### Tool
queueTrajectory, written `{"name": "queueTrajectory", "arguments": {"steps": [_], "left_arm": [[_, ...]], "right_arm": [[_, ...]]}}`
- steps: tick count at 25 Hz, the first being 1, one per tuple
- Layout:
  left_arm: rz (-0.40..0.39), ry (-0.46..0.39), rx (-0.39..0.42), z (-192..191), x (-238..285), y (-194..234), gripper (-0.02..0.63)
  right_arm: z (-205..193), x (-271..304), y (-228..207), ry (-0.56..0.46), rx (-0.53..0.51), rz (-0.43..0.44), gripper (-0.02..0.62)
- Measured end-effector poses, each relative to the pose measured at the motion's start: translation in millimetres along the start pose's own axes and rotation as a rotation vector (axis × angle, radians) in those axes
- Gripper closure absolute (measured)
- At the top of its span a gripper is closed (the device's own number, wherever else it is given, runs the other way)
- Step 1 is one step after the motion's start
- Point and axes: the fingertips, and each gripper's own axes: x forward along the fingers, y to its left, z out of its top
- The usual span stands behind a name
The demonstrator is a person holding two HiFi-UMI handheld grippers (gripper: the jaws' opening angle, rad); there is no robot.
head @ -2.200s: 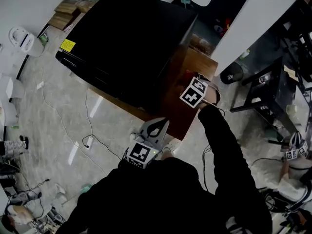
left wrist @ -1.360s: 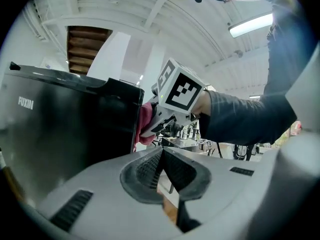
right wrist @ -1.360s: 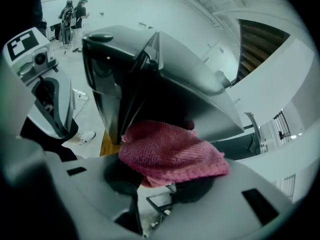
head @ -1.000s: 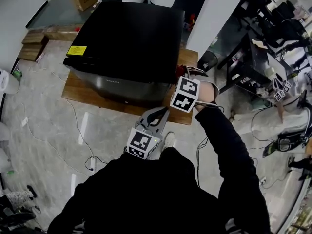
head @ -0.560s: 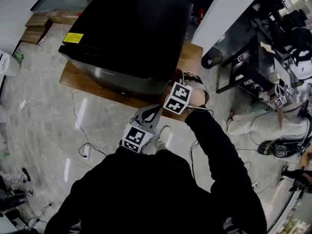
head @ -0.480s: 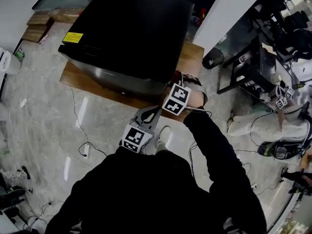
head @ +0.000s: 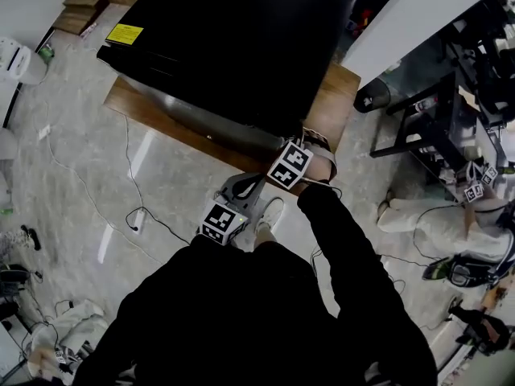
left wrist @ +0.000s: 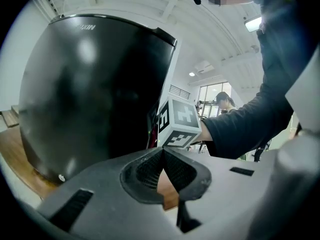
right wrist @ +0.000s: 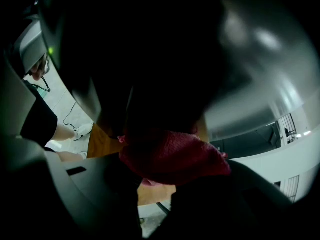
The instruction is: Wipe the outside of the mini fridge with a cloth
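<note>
- Where the glossy black box-shaped mini fridge (head: 233, 47) stands on its low brown wooden platform (head: 149, 119), you are working its near right corner, low down by the wood.
- At that corner the bunched red knitted cloth (right wrist: 172, 156) looks pressed against the dark shell, so the wiping seems to be under way.
- No streaks or dust show on the gloss, so you cannot tell which faces are done. Judge the top, the far sides and most of the front as left to wipe.
- Your right gripper (right wrist: 170, 181) has its jaws clamped tight on the cloth.
- Your left gripper (left wrist: 162, 156) has its jaws closed tip to tip on nothing. It hangs beside the right one, clear of the fridge, over the grey tiled floor (head: 80, 175).
</note>
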Motion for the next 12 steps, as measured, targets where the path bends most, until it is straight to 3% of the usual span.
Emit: {"name": "queueTrajectory", "arguments": {"steps": [5, 12], "left_arm": [[0.045, 0.048, -0.082, -37.2, 6.6, 16.8, 0.6], [0.139, 0.047, -0.133, -49.3, -11.7, 29.9, 0.6]], "right_arm": [[-7.0, 44.2, 27.6, 0.014, 0.007, 0.057, 0.462], [-25.8, 86.7, 66.5, 0.08, -0.015, 0.134, 0.46]]}}
